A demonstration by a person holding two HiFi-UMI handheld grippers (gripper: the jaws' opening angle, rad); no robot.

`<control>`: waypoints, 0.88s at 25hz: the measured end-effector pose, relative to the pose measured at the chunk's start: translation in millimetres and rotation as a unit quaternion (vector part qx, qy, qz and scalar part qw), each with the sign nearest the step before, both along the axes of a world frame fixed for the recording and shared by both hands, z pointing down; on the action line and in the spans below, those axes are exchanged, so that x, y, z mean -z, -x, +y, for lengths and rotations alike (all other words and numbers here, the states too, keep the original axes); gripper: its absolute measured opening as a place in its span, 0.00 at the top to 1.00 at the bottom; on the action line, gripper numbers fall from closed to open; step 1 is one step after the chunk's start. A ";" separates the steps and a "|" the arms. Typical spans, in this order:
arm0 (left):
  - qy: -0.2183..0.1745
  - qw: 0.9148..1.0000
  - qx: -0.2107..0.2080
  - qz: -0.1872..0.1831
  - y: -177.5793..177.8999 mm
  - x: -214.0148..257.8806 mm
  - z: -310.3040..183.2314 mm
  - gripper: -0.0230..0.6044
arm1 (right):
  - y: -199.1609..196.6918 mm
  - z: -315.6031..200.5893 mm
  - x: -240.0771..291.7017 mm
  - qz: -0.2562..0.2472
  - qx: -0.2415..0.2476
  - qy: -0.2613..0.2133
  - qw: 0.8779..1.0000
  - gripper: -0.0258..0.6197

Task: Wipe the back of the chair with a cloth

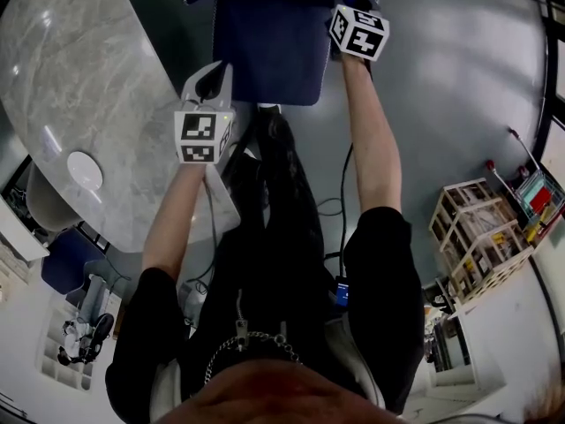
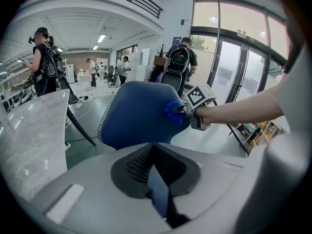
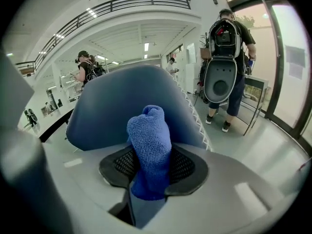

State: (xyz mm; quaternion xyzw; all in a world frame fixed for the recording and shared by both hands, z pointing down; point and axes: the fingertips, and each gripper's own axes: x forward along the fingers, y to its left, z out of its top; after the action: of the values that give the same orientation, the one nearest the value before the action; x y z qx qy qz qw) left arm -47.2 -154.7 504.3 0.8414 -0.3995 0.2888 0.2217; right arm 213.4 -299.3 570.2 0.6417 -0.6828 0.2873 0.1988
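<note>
While the blue cloth point(image 3: 150, 140) stands bunched up between the right tongs point(image 3: 151, 172), which are clamped on its lower part, its rounded top end lies against the blue back of the chair point(image 3: 117, 106). From the left gripper view the cloth point(image 2: 173, 112) sits at the right edge of the chair back point(image 2: 136, 113), about halfway up, with the right tongs point(image 2: 183, 112) behind it and a bare forearm reaching in from the right. White stitching runs along the edges of the back.

Seen from the head view, the chair point(image 1: 269, 47) stands on a grey floor straight ahead of the person, just beside a marbled counter point(image 1: 79, 87) that carries a small white disc point(image 1: 85, 170).

Lower and to the left, the left tongs point(image 1: 210, 82) hang apart from the chair, pointing toward it; their jaws are drawn narrow, nearly together, with nothing between them.

Farther off, a person with a backpack point(image 3: 229, 43) stands near glass doors, and wooden shelves point(image 1: 472, 237) stand at the right.
</note>
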 end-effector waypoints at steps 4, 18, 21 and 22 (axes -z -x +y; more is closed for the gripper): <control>0.002 1.000 -0.001 0.004 -1.4 -3.1 0.4 0.95 | -11.2 9.1 1.7 0.014 -0.018 0.000 1.000 0.73; 0.007 1.000 0.025 0.005 10.8 -12.2 6.5 0.95 | 129.4 30.4 21.6 -0.020 0.237 -0.059 0.969 0.73; 0.011 0.999 0.039 0.001 21.5 -14.8 7.9 0.95 | 187.0 29.2 15.0 -0.051 0.323 -0.053 0.944 0.73; 0.013 0.999 0.044 -0.001 25.4 -15.5 9.1 0.95 | 204.0 28.2 12.9 -0.062 0.344 -0.050 0.936 0.73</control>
State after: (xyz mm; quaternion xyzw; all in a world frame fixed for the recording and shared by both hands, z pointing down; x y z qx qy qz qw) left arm -72.5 -145.6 519.8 0.8196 -0.4327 0.2848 0.2446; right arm 9.4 -271.1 557.3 0.3576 -0.8863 0.2063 0.2101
